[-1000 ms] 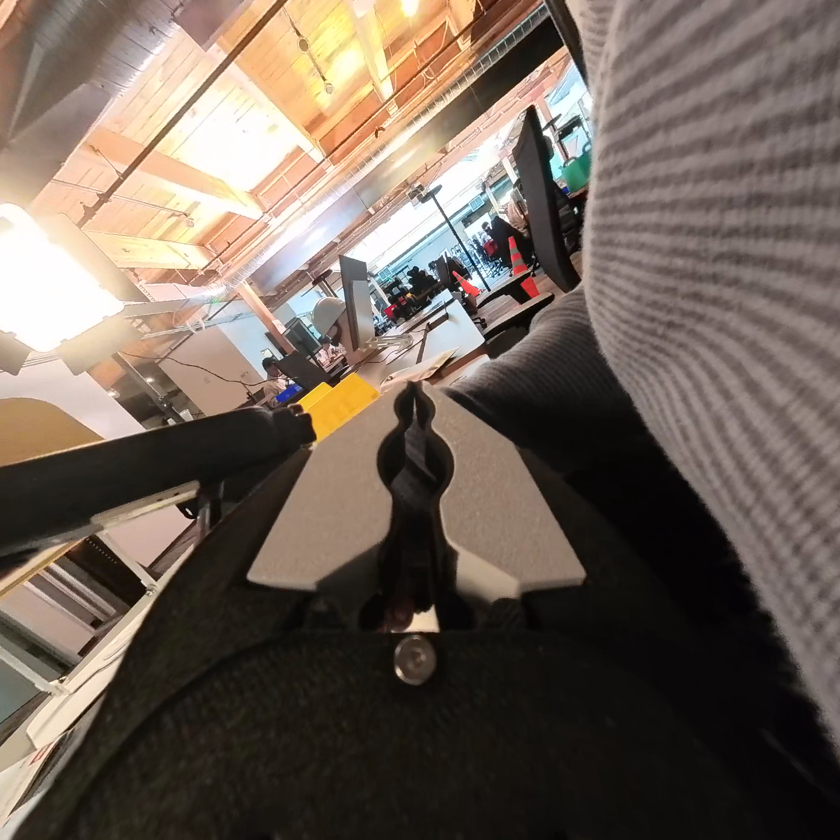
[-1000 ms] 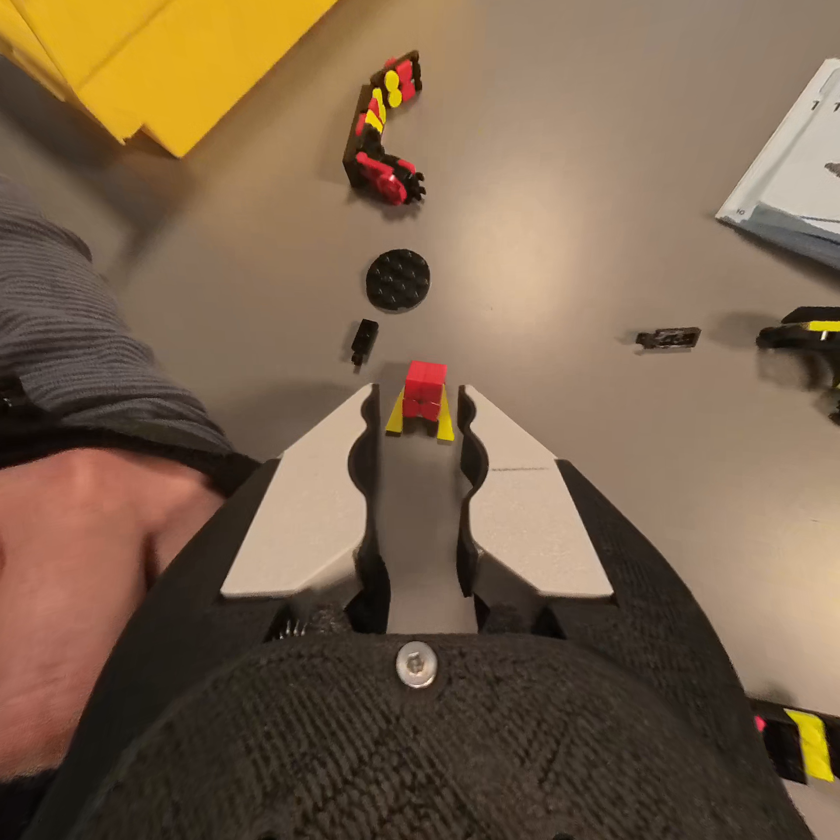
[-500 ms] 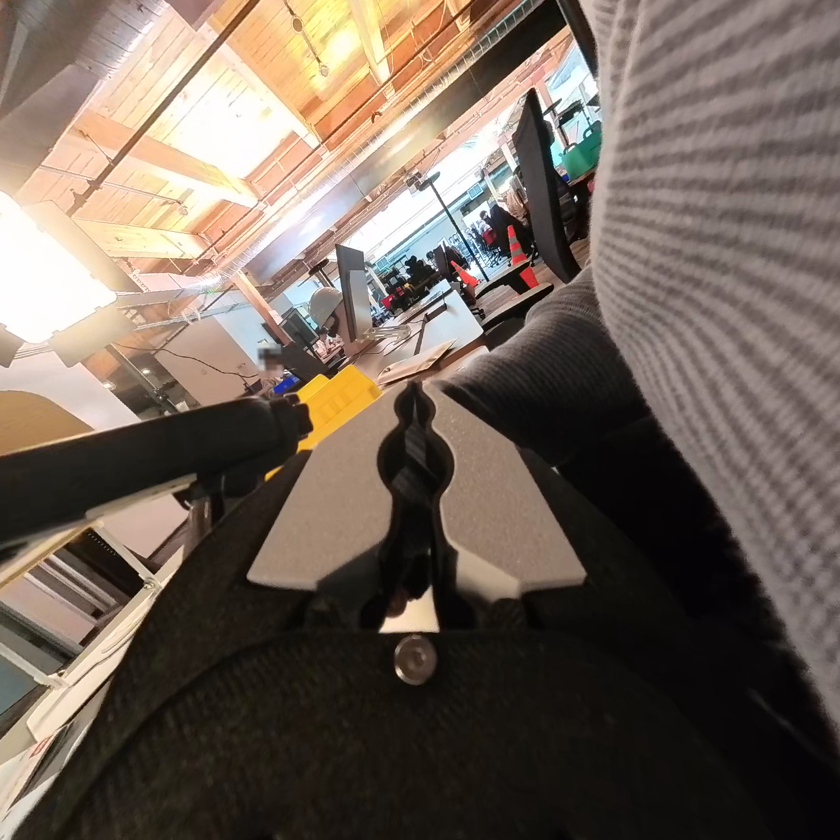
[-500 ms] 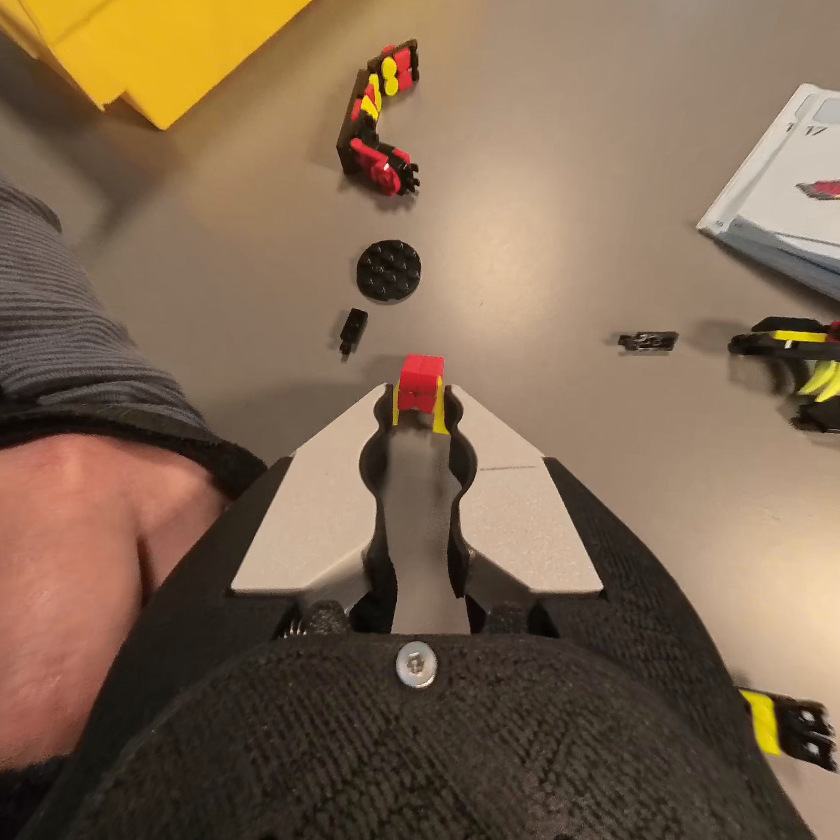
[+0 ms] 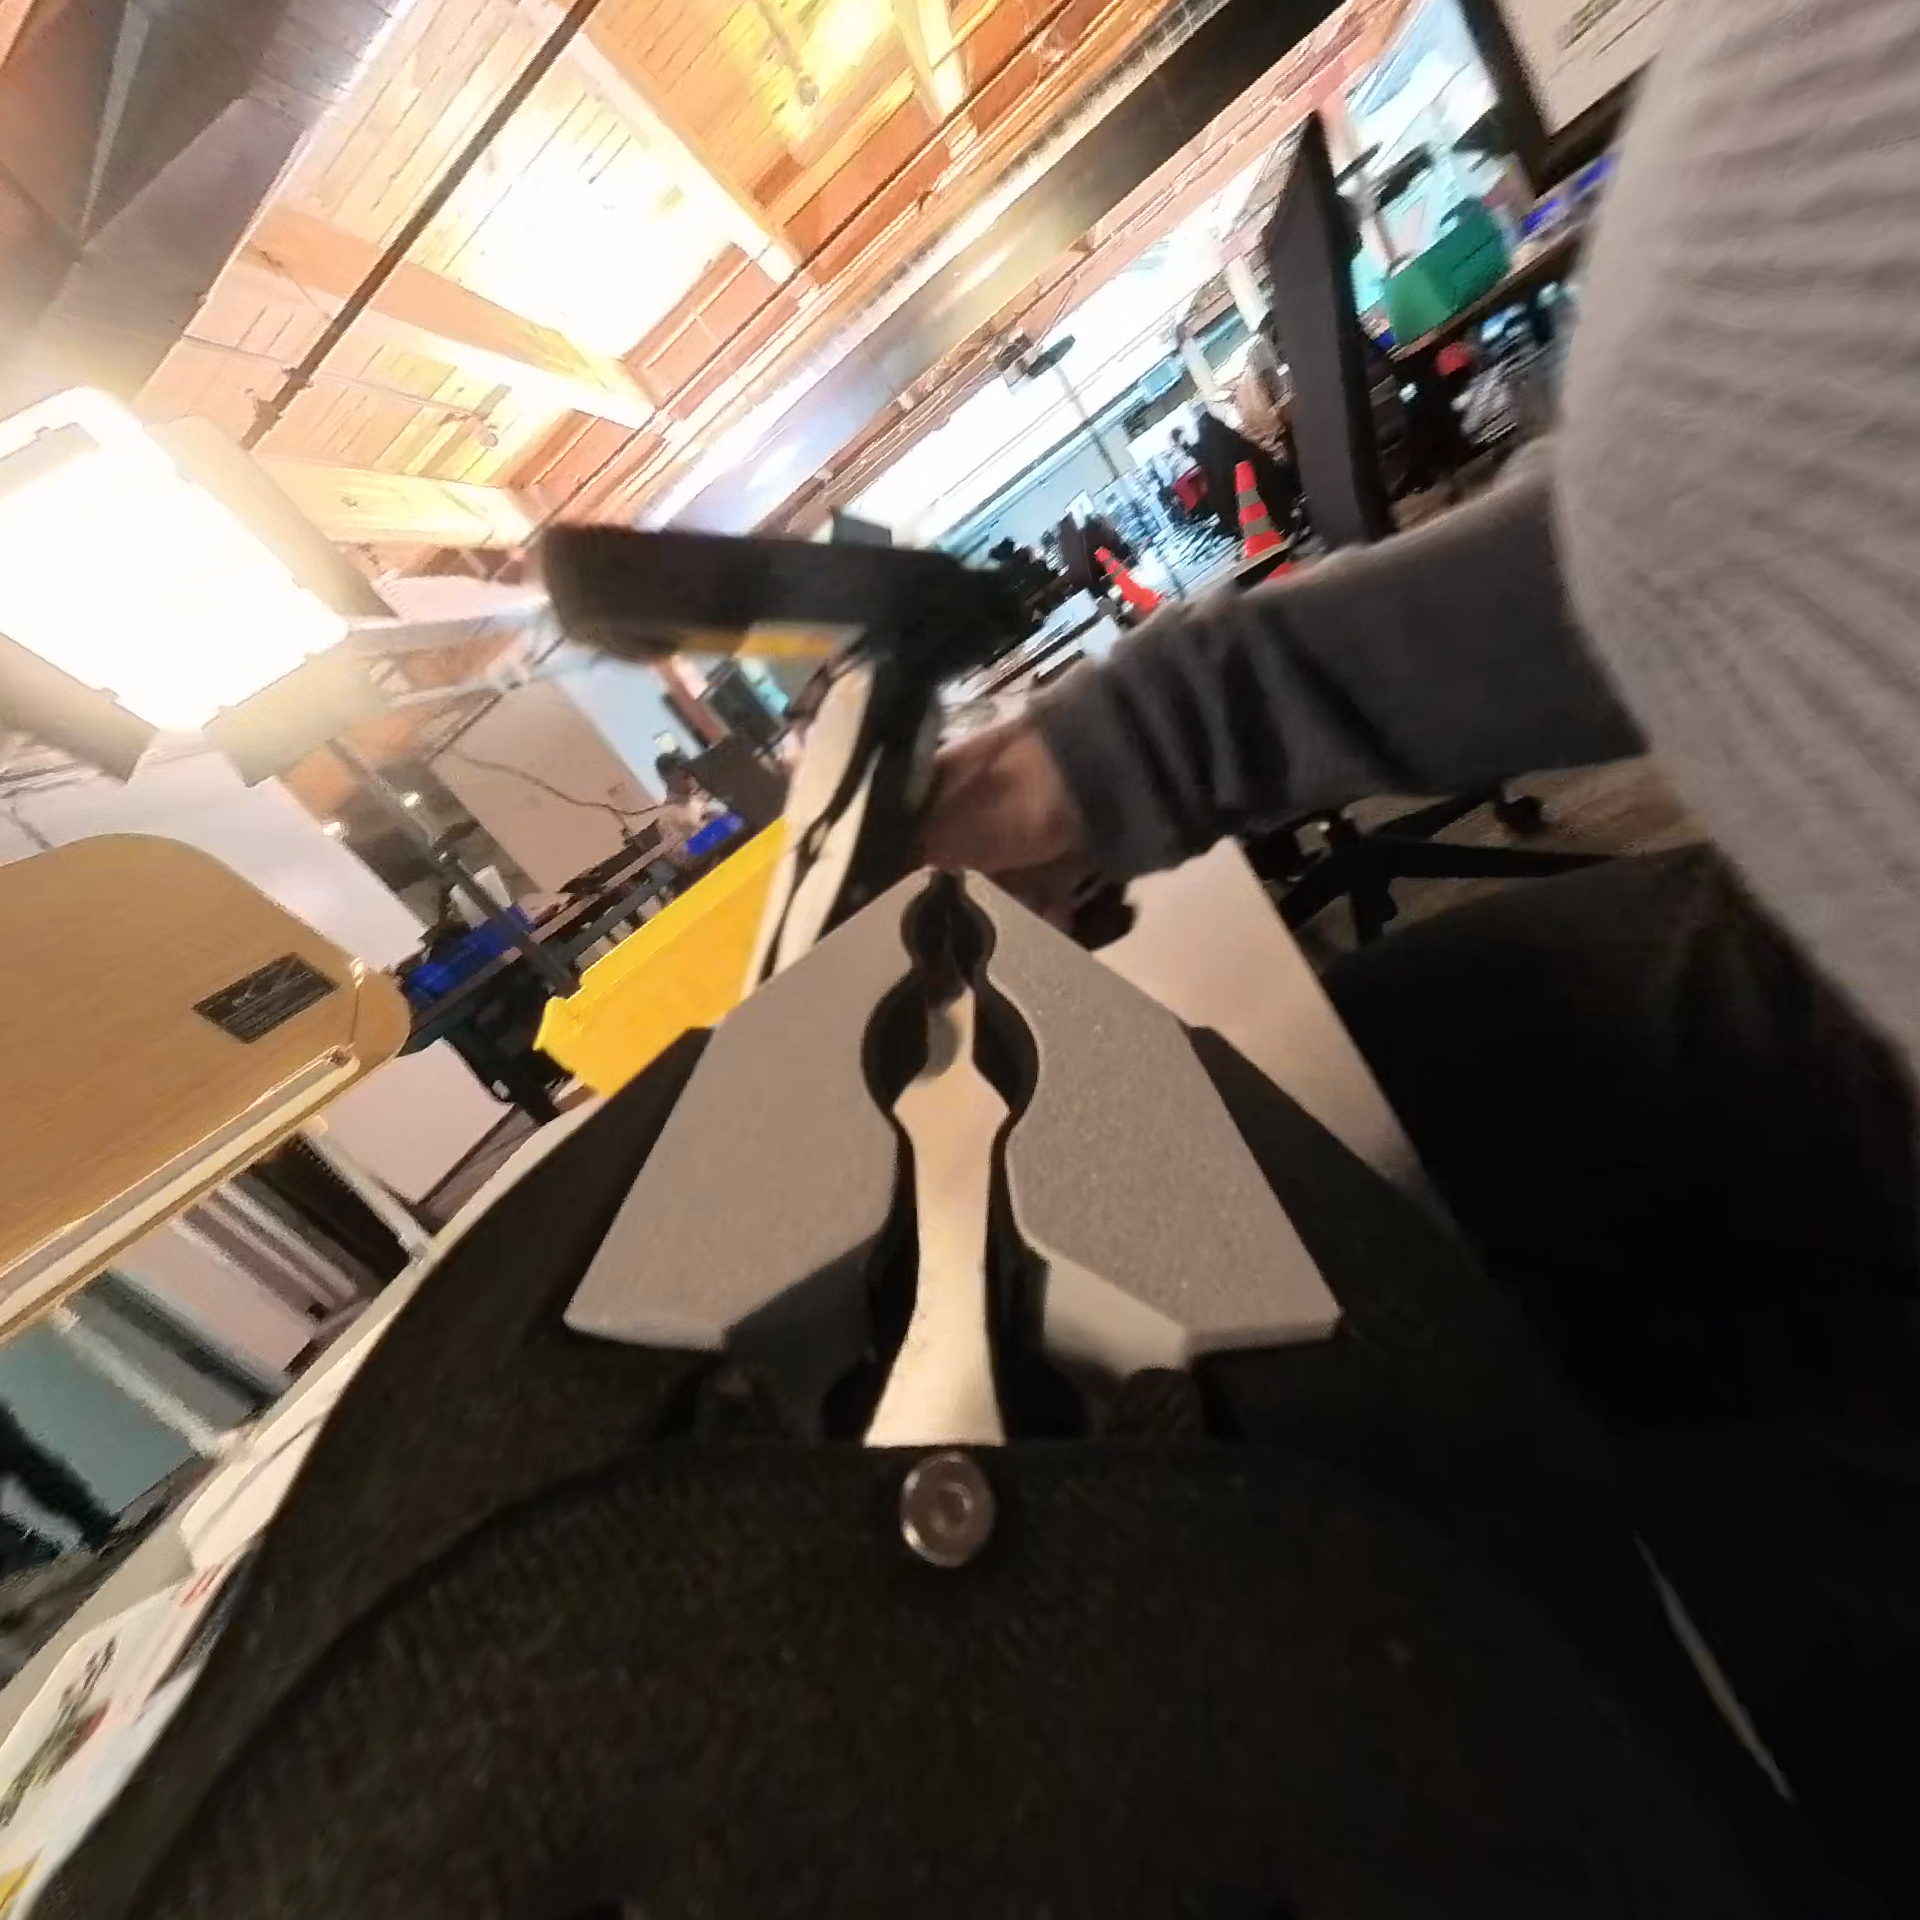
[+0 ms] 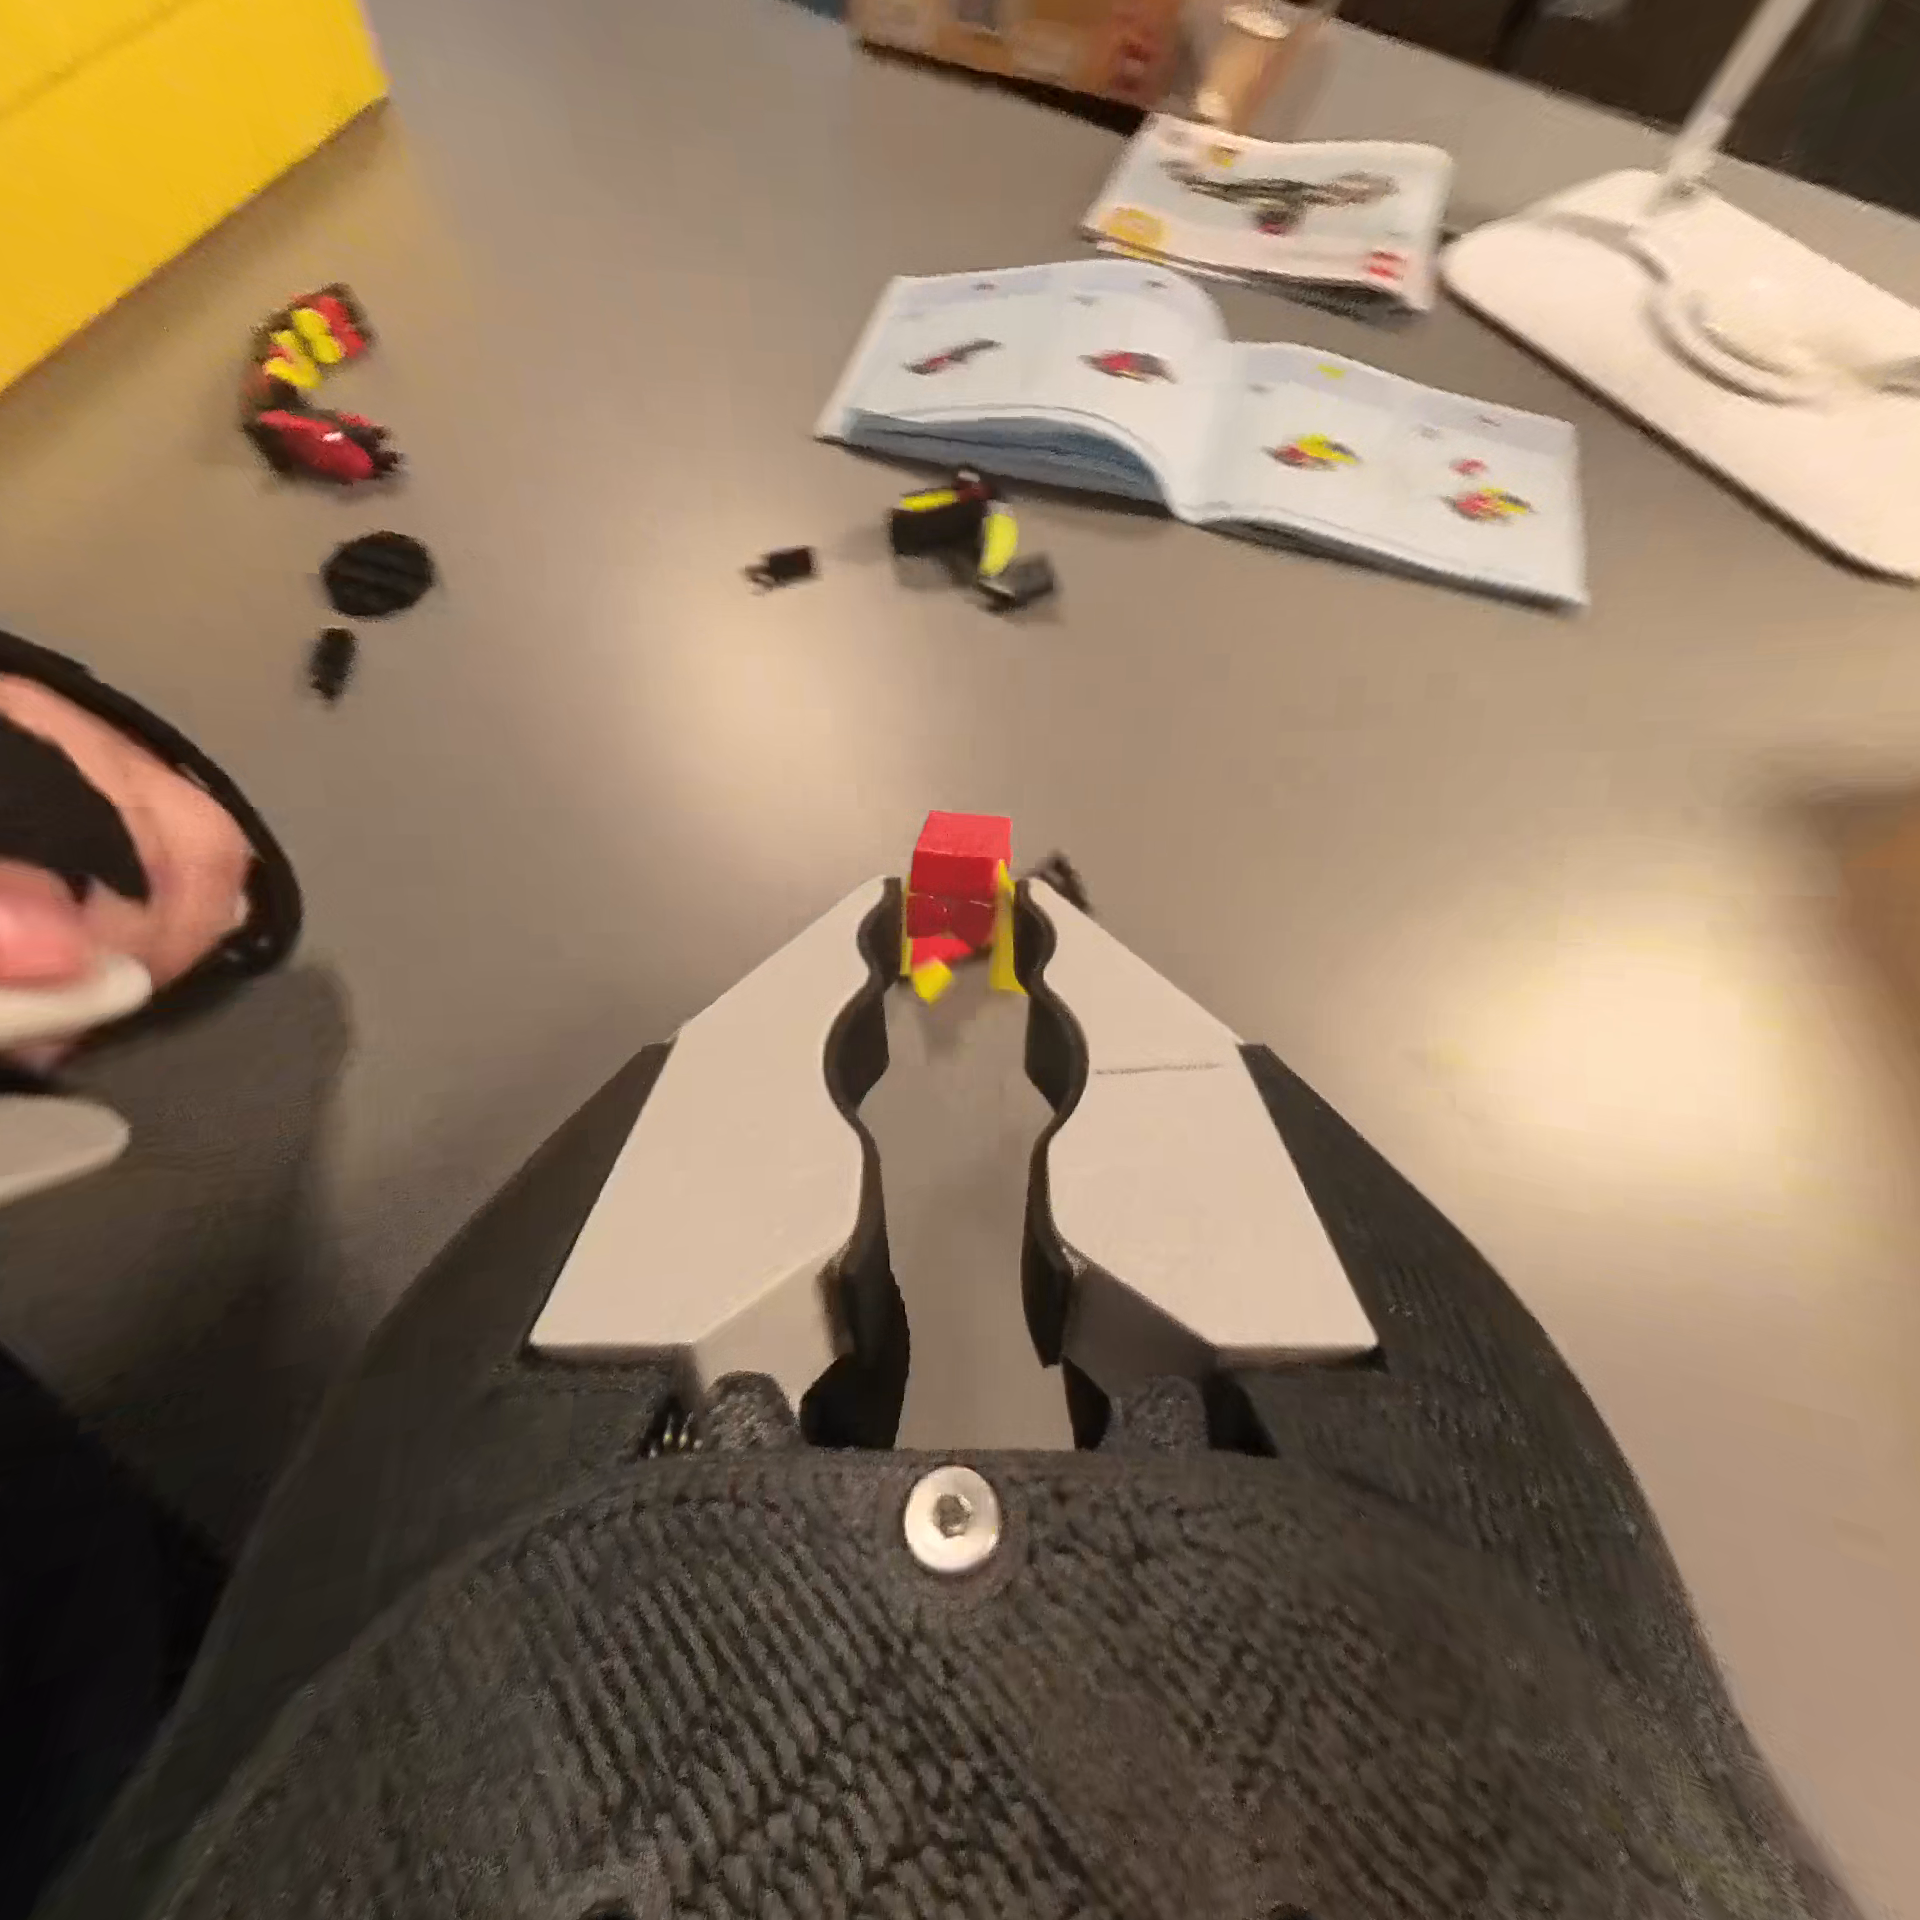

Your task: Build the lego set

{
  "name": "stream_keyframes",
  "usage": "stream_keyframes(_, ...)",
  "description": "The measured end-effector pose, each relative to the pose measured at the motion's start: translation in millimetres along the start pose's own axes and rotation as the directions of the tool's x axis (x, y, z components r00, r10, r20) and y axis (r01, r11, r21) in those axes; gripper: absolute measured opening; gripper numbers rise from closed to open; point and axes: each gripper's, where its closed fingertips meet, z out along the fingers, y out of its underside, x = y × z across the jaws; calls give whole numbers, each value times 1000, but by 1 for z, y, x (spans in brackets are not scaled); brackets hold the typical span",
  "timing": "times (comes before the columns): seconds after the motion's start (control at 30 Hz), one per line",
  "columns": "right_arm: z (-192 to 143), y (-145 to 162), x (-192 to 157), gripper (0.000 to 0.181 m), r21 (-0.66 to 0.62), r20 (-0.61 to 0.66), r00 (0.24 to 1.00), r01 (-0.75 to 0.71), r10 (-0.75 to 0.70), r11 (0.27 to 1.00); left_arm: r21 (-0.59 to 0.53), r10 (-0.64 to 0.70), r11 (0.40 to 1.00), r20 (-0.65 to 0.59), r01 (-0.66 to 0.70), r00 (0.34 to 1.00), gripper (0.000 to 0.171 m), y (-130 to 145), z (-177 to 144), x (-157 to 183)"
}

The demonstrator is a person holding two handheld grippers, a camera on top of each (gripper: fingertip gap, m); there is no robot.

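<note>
My right gripper (image 6: 954, 906) is shut on a small red and yellow lego piece (image 6: 958, 896) and holds it above the grey table (image 6: 1351, 935). A red, yellow and black lego assembly (image 6: 308, 390) lies at the far left. A black round plate (image 6: 378, 574) and a small black part (image 6: 332, 661) lie below it. A black and yellow lego cluster (image 6: 961, 528) and a small black piece (image 6: 781, 567) lie mid-table. My left gripper (image 5: 948, 888) is shut and empty and points up into the room, away from the table. The other gripper (image 5: 831, 748) shows in its view, held by a hand.
An open instruction booklet (image 6: 1205, 426) lies on the far side of the table, with a second booklet (image 6: 1273, 213) behind it. A white lamp base (image 6: 1704, 343) is at the far right. A yellow bin (image 6: 135, 156) stands at the far left. A hand (image 6: 94, 883) is at the left edge. The tips of one gripper are about 15 cm away from the tips of the other. It is some 20 cm from my right tips to the black round plate (image 6: 378, 574).
My right gripper closed on the red and yellow piece, lifted it off the table and tilted to face the booklets. My left gripper swung, so the other gripper and hand now show in its view.
</note>
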Motion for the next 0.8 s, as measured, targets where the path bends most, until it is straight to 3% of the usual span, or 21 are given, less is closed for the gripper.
stream_keyframes(0.1, -28, 10, 25, 19, 58, -94, 993, -72, 77, 996, -109, -57, 992, 93, 67, 994, 1, 23, 6, -20)
stream_keyframes(0.2, -50, 16, 40, 19, 128, -163, 979, -99, 120, 987, -271, -174, 941, 122, 201, 977, 2, 56, 12, -32)
stream_keyframes(0.27, -57, 19, 43, 18, 149, -175, 977, -99, 125, 984, -349, -234, 890, 203, 294, 951, 19, 75, 12, -47)
stream_keyframes(0.33, -58, 24, 44, 18, 144, -171, 978, -99, 123, 985, -459, -253, 814, 270, 355, 929, 43, 99, 10, -57)
stream_keyframes(0.47, -43, 37, 45, 18, 79, -133, 984, -113, 123, 990, -643, -298, 627, 322, 439, 899, 55, 142, 6, -58)
stream_keyframes(0.53, -33, 46, 43, 18, 20, -100, 987, -122, 123, 992, -699, -342, 526, 347, 484, 873, 68, 159, 6, -54)
stream_keyframes(0.6, -26, 54, 42, 18, -46, -72, 990, -124, 121, 991, -716, -388, 463, 367, 523, 845, 77, 168, 9, -50)
stream_keyframes(0.8, -17, 64, 42, 18, -138, -38, 993, -118, 114, 983, -738, -388, 433, 365, 517, 846, 58, 178, 15, -51)
